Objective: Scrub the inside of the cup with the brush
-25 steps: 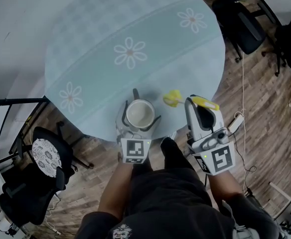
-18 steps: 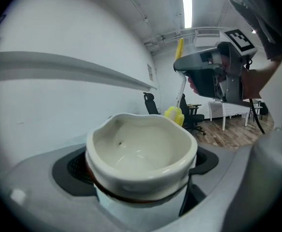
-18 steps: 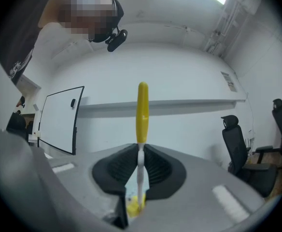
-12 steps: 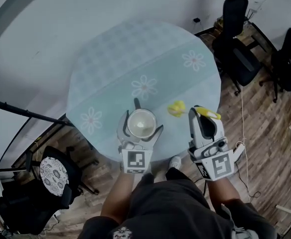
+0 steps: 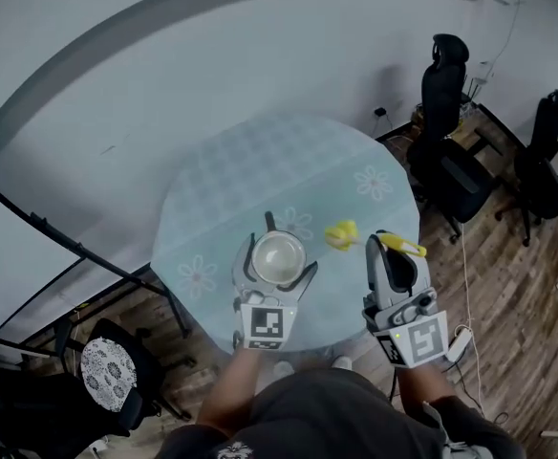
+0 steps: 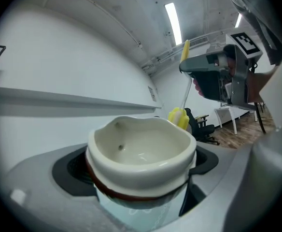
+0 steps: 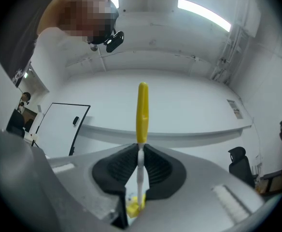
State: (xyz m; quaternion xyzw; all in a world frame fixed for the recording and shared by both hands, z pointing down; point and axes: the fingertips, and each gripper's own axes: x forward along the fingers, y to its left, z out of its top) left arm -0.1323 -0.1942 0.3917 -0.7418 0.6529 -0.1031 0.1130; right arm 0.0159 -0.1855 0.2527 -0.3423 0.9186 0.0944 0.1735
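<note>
1. My left tongs point(image 5: 276, 275) are clenched on the cup point(image 5: 277, 254). The two jaws press on its body from both sides, under the rim. I think this place is chosen so that the mouth stays free and nothing blocks the way in.
2. The cup is lifted, with its mouth turned up towards me. It hangs over the near part of the round surface point(image 5: 250, 170), not standing on it. Held like this I can look straight into the cup. The inside looks pale and empty.
3. My right tongs point(image 7: 140, 170) are clenched on the brush point(image 7: 142, 108). The ribbed pads pinch the thin white stem just below the yellow handle. The handle sticks out past the jaws on one side and the stem goes on to the yellow head point(image 5: 339, 234) on the other side.
4. In the left gripper view the brush hangs slanted, with the head low and the handle high. I judge this is to let the head go down into the mouth from above.
5. The head is just beside the cup rim, on the right tongs' side, and I see a small gap between them. It is not inside the cup, so the scrubbing is not yet begun.
6. The next move, as I judge it, needs the head to come over the rim and then down, while the left tongs keep the cup firm. The stem is thin, so it could turn between the pads when the head pushes on the wall.
</note>
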